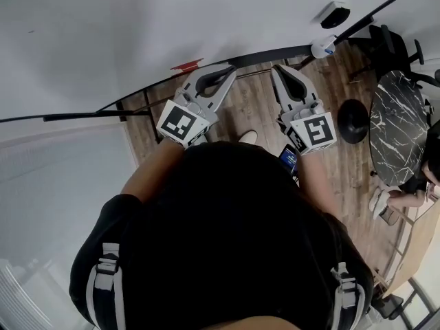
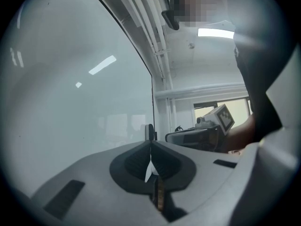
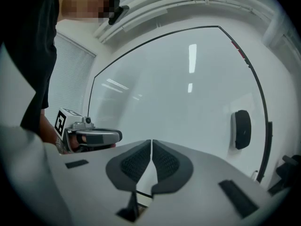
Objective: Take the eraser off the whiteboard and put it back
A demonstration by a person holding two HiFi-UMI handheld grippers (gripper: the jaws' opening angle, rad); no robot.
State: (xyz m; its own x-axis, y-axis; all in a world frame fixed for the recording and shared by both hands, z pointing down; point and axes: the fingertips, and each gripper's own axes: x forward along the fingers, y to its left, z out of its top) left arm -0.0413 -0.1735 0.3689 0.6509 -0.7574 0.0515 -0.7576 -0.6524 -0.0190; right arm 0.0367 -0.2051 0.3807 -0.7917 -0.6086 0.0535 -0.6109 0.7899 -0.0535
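The black eraser [image 1: 335, 14] sticks on the whiteboard [image 1: 137, 26], up and to the right of both grippers. In the right gripper view the eraser [image 3: 242, 129] hangs near the whiteboard's [image 3: 178, 88] right edge, well apart from the jaws. My right gripper [image 1: 277, 69] points at the board's lower edge, and my right gripper's [image 3: 151, 142] dark pads meet with nothing between them. Beside it, my left gripper [image 1: 230, 69] points the same way, and my left gripper [image 2: 150, 142] is shut and empty too, facing the whiteboard [image 2: 75, 102].
A red marker [image 1: 187, 64] and a white and blue object [image 1: 323, 47] lie along the board's bottom ledge. On the wooden floor to the right stand a marble round table [image 1: 399, 126], a black round base [image 1: 352, 121] and a chair [image 1: 395, 43]. A person [image 1: 412, 198] sits there.
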